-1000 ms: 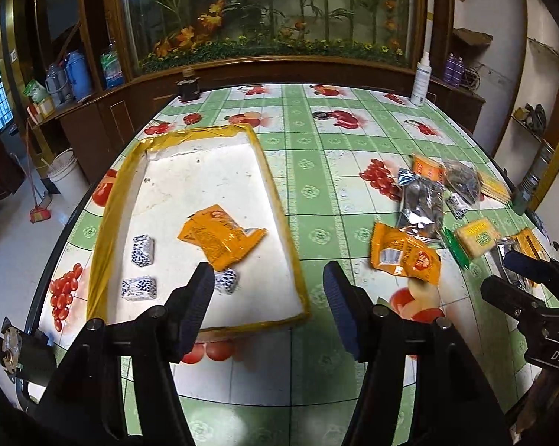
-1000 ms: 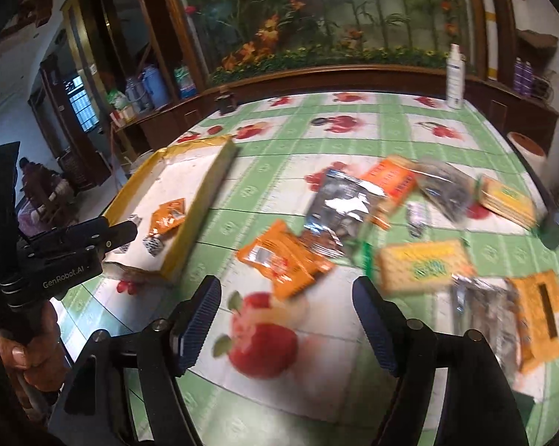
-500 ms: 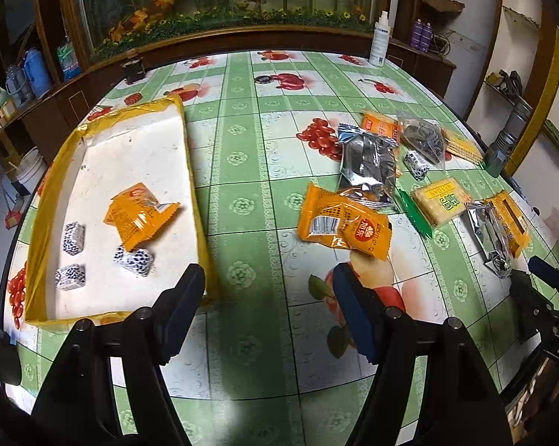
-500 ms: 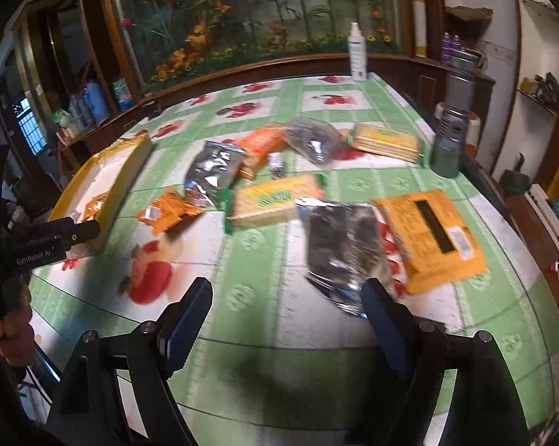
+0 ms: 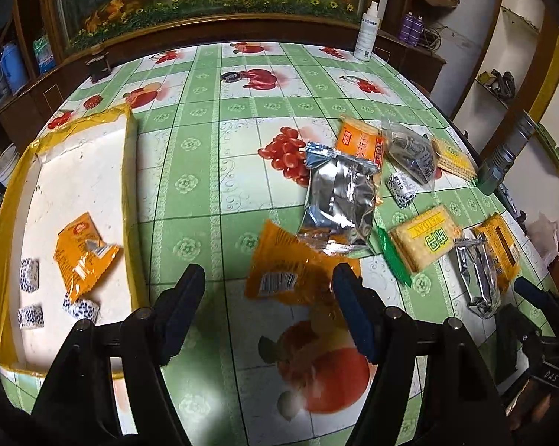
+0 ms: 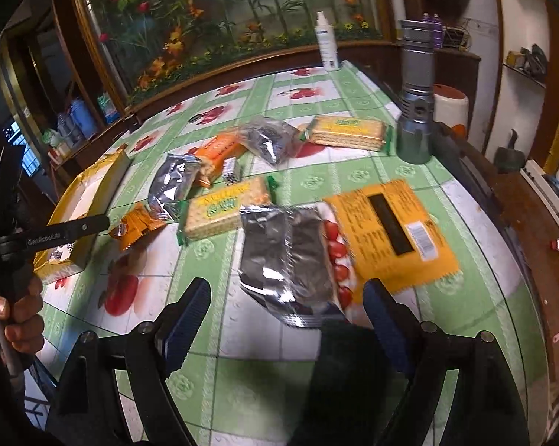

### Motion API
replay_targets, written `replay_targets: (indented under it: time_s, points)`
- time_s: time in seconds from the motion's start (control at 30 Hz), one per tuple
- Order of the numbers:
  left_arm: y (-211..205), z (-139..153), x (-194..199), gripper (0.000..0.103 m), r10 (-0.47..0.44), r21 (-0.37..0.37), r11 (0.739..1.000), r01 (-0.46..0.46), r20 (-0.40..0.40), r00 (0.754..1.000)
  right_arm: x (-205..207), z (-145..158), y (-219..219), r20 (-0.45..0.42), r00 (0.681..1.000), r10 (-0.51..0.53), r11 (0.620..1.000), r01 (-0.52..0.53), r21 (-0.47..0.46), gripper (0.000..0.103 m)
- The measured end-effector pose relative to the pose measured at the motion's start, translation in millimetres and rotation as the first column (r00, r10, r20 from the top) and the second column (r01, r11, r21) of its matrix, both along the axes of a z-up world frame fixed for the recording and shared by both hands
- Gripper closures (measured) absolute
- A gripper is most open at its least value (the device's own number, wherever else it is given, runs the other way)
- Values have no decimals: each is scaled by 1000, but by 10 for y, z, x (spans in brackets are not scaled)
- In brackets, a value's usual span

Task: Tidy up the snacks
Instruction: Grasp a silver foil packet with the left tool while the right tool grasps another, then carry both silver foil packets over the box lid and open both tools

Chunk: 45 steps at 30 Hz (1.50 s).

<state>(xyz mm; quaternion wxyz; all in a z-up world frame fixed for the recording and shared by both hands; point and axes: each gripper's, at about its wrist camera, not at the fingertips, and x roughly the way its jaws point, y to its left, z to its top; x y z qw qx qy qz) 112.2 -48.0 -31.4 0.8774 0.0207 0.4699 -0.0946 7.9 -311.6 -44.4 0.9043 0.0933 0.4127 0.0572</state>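
My left gripper (image 5: 268, 286) is open and empty, just in front of an orange snack packet (image 5: 290, 271) on the table. A yellow-rimmed white tray (image 5: 129, 171) at the left holds an orange packet (image 5: 80, 256) and three small patterned sweets (image 5: 29, 279). My right gripper (image 6: 286, 297) is open and empty, hovering at a silver foil packet (image 6: 286, 256). Beside that lies a flat orange packet (image 6: 390, 230). Cracker packs (image 6: 223, 208), another silver bag (image 5: 338, 197) and more snacks lie scattered mid-table.
A grey metal flashlight (image 6: 416, 111) stands near the table's right edge. A white spray bottle (image 6: 325, 42) stands at the far edge. The tray (image 6: 93, 186) lies at the left in the right wrist view. The table edge (image 6: 502, 200) is close on the right.
My left gripper has swung right, from over the tray to the orange packet. My right gripper has moved right and closer to the silver foil packet. Both stay open.
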Motion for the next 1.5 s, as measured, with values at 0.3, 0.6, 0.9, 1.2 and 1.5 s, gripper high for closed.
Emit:
replay_targets:
  time_s: [0.3, 0.6, 0.9, 1.2, 1.5]
  points:
    - [-531, -63, 433, 33, -95, 42, 995, 95, -12, 995, 383, -187, 196, -92, 995, 47, 998, -52, -44, 17]
    - [-735, -359, 709, 33, -99, 58, 993, 105, -95, 990, 512, -272, 188, -123, 990, 70, 995, -79, -66, 17]
    - [-678, -392, 679, 46, -89, 85, 992, 94, -63, 994, 529, -291, 261, -111, 992, 64, 976, -85, -202, 41]
    - [-447, -163, 480, 46, -64, 43, 997, 65, -19, 998, 422, -168, 214, -61, 996, 70, 995, -74, -73, 43]
    - [-103, 68, 220, 46, 3, 37, 999, -5, 45, 999, 367, 52, 282, -3, 995, 96, 991, -95, 91, 43]
